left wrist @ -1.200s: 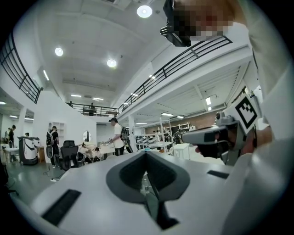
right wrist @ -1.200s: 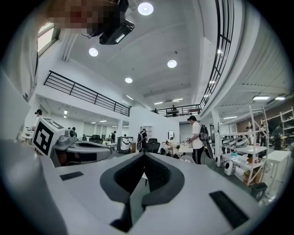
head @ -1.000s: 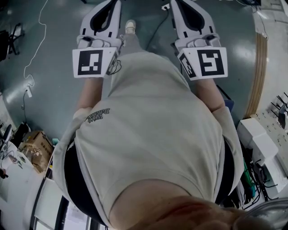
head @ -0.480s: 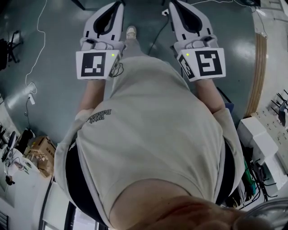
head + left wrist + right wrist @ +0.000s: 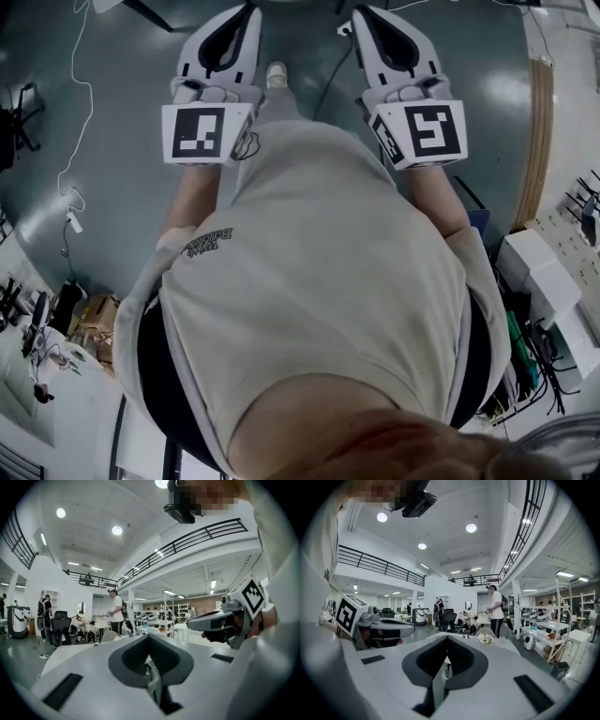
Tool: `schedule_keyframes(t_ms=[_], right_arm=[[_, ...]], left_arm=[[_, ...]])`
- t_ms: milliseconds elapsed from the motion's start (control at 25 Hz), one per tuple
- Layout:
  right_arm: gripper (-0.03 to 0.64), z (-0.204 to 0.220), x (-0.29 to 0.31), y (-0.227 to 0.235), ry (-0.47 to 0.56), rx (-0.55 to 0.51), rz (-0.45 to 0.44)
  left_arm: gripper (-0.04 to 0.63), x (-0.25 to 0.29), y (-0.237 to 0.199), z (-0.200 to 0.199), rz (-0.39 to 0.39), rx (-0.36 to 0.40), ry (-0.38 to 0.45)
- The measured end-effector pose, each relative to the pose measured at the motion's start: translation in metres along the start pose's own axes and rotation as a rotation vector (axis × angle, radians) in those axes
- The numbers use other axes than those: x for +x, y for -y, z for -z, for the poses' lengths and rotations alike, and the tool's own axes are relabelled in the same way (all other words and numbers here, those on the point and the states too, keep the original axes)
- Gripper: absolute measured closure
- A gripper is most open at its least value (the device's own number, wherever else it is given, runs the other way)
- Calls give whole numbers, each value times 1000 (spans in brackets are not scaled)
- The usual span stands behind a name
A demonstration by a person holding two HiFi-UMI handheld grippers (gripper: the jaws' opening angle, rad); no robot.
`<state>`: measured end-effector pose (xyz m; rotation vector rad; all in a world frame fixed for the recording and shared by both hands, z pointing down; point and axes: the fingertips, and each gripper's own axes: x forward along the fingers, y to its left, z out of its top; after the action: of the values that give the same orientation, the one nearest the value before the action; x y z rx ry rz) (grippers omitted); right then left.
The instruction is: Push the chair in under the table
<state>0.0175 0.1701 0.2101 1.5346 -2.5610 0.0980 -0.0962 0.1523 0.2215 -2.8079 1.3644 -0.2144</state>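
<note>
The left gripper [image 5: 246, 11] has its jaws pressed together with nothing between them. The right gripper [image 5: 364, 13] is the same: narrow and empty. Its holder wears a grey T-shirt [image 5: 319, 281] and keeps the two side by side, held close to level.

The table [image 5: 504, 642] is white-topped and lies ahead of both grippers. They are on its near side, short of its edge and touching nothing on it. A small bunch of pale flowers [image 5: 484, 639] lies on the table's near part.

The chair [image 5: 486, 631] stands at the table. Only its rounded grey back shows, rising just above the table top behind the flowers. How far its seat reaches under the table cannot be told. Both gripper views show that back close to the line of their jaws.

Beyond the table a standing person [image 5: 497, 605] in a white shirt faces away to the table's left. Black office chairs [image 5: 449, 618] stand farther off on that same side. To the table's right are white shelves [image 5: 541, 620]. The dark floor [image 5: 112, 141] on the table's near side shows one pale shoe [image 5: 276, 73] between the grippers.
</note>
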Motion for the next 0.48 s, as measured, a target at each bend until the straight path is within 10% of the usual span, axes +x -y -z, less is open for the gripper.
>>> schedule_keyframes(t_ms=[480], right_arm=[[607,-13,96,10,-25,4,75]], left_arm=[[584,45,-89,12,51,-25,-25]])
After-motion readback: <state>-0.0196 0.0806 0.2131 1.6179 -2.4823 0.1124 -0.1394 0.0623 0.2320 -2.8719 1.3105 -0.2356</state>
